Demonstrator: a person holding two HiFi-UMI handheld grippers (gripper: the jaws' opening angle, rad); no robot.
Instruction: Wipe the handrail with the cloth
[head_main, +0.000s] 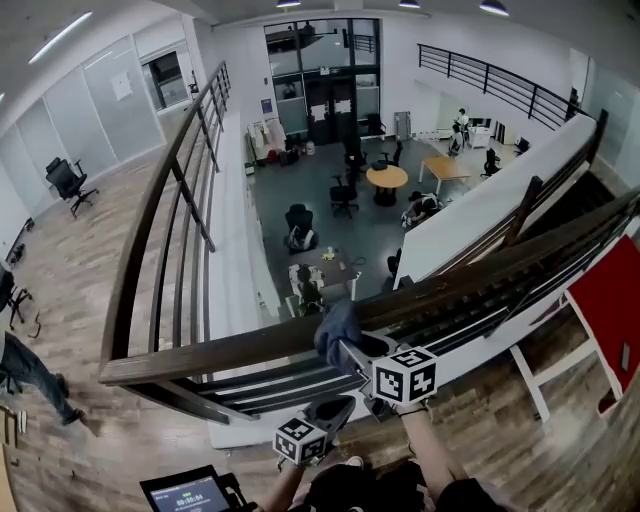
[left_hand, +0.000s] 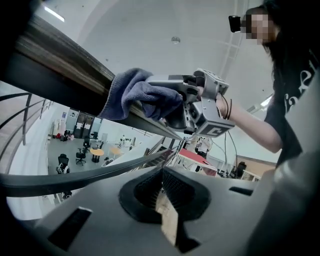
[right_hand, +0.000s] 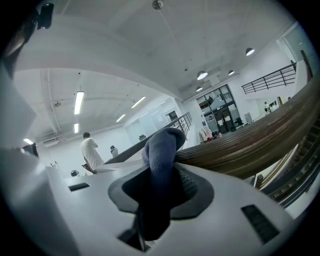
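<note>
Right gripper (right_hand: 159, 172) grips the cloth (right_hand: 161, 145), which hides the handrail (right_hand: 250, 145) beneath.

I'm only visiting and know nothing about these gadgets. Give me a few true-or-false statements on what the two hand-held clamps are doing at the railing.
1. The right gripper is clamped on a blue cloth. True.
2. The cloth is lying on the floor. False: it is pressed against the wooden handrail.
3. The left gripper holds a second cloth. False: its jaws are together with nothing between them.
4. The left gripper sits below the handrail, looking up at its underside. True.
</note>
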